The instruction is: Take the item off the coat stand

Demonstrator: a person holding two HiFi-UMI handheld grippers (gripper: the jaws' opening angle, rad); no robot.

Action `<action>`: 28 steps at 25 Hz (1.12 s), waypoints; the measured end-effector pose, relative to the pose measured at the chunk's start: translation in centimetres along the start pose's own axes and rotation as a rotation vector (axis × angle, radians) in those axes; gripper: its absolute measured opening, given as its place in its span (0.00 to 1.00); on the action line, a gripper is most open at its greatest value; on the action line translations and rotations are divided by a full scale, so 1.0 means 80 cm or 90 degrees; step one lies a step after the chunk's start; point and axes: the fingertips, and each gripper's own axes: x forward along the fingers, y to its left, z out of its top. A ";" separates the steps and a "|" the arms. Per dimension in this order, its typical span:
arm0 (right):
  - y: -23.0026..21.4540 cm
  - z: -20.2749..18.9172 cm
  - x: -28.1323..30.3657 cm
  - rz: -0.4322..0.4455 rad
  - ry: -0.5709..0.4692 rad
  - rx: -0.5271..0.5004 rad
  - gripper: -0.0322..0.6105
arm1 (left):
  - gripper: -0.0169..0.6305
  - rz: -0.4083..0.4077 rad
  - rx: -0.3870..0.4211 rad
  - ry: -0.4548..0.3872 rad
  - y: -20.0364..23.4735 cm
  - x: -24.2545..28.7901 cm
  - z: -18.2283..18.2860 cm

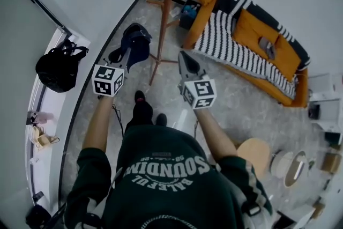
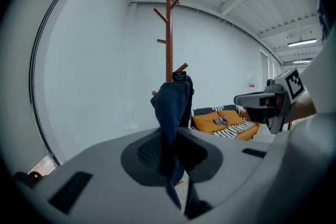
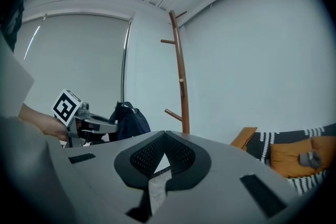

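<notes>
Dark green sweatshirt (image 1: 166, 179) fills the bottom of the head view above a speckled grey stone floor (image 1: 241, 110). An orange sofa (image 1: 252, 35) with a striped blanket (image 1: 225, 40) sits at upper right, and a slim reddish wooden coat stand (image 1: 163, 19) at top centre. The left gripper (image 2: 170, 136) pinches a limp navy cloth (image 2: 173, 102) left of the pole and clear of its pegs, while the right gripper (image 3: 164, 132) has its ribbed jaws pressed together, empty.

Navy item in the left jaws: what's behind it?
Behind the navy item rises the coat stand; its lower pole and base are covered. The orange sofa shows beside it.
</notes>
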 end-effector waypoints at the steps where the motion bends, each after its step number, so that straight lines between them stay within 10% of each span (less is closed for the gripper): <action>1: 0.002 -0.001 -0.003 0.002 -0.001 0.003 0.05 | 0.08 -0.001 -0.001 -0.001 -0.006 -0.006 -0.003; 28: 0.003 -0.005 -0.009 0.011 -0.012 0.012 0.05 | 0.08 0.004 -0.032 -0.004 -0.042 -0.029 -0.022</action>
